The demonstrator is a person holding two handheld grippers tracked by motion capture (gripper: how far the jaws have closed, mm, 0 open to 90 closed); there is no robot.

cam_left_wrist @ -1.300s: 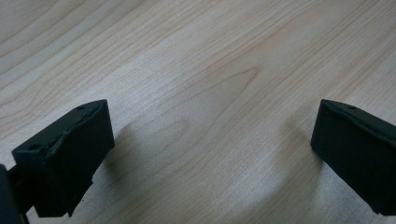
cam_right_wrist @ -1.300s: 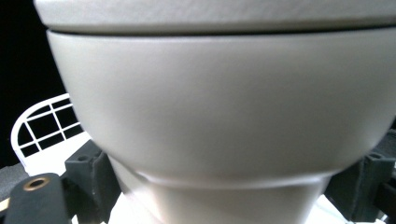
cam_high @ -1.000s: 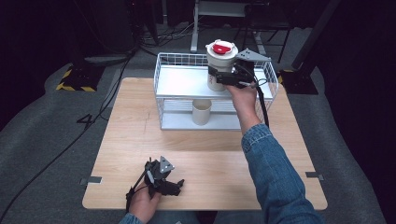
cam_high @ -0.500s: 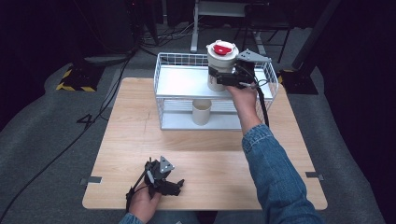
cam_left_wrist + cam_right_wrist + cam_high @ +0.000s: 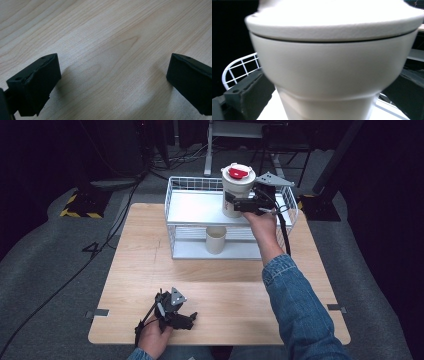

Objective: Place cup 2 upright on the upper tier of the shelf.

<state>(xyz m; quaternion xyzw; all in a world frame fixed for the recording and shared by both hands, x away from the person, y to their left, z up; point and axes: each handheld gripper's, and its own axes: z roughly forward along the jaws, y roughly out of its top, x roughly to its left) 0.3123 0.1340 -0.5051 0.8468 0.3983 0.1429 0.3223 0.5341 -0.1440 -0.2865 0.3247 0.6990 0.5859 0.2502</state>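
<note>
A white lidded cup [image 5: 236, 195] with a red cap [image 5: 239, 170] stands upright over the top shelf of a white wire rack [image 5: 192, 184], toward its right side. My right gripper [image 5: 235, 203] is shut on the cup's lower body, one black jaw on each side. In the right gripper view the cup [image 5: 332, 70] is very close between the jaws of the right gripper [image 5: 324, 100]. Whether the cup rests on the shelf I cannot tell. My left gripper [image 5: 189, 320] lies open on the wooden table [image 5: 235, 290] near the front edge; in the left gripper view its jaws [image 5: 112, 82] have only bare wood between them.
A plain beige cup [image 5: 216, 240] stands on the rack's lower shelf, under the top shelf. The rack sits at the table's far edge. Beyond it are dark floor, cables and a stand.
</note>
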